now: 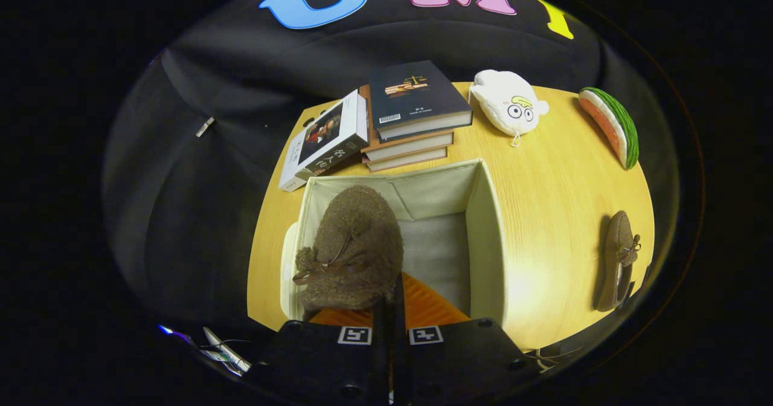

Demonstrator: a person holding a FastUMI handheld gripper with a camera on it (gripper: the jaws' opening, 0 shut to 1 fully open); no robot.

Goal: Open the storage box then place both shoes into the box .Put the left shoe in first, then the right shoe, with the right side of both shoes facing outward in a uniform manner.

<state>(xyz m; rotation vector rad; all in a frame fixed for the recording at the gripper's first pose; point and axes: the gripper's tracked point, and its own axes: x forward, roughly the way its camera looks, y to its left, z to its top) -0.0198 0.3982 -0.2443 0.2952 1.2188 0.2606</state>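
Note:
A brown fuzzy shoe (353,246) with a small bow hangs over the left half of the open cream fabric storage box (486,225). My gripper (389,309) is shut on the shoe's rear edge, the fingers pressed almost together. The shoe's toe points away from me, toward the box's far wall. The box's grey floor shows to the right of the shoe. The second brown shoe (619,261) lies on the wooden table (543,170) to the right of the box, toe pointing away.
A stack of books (410,116) sits just behind the box, with another book (326,140) leaning at its left. A white plush toy (507,104) and a watermelon-slice plush (610,125) lie at the table's far right.

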